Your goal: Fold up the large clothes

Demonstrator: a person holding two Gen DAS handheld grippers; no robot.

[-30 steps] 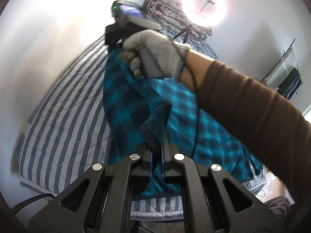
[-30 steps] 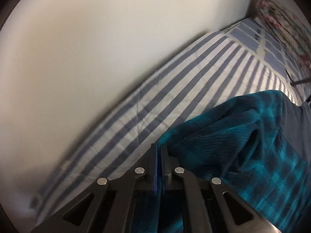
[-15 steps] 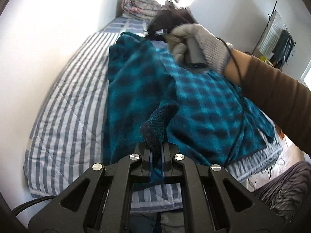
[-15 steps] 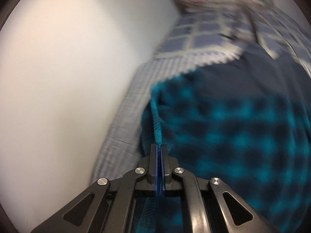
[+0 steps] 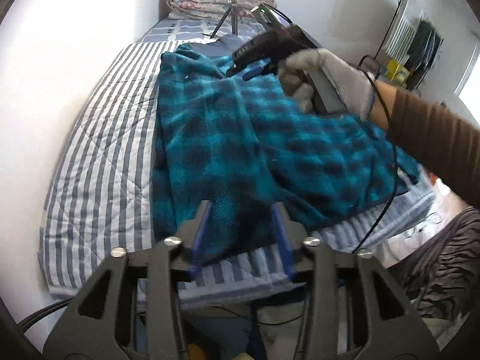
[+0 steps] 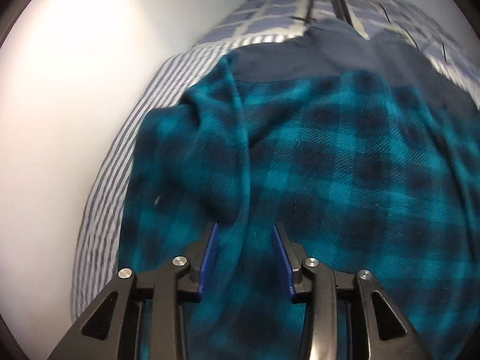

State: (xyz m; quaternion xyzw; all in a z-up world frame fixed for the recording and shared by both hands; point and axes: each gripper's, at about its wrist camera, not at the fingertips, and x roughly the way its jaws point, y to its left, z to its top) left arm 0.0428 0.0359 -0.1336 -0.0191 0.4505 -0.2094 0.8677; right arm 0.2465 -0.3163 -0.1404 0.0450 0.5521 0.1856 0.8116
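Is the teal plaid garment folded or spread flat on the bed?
Partly folded: the garment's left side is turned over onto its middle, leaving a lengthwise fold edge; the right side lies single-layer on the striped bedding.

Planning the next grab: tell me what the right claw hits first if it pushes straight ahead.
The right claw, its jaws opening, would meet the teal plaid garment right ahead, likely at the folded edge; depth is hard to judge.
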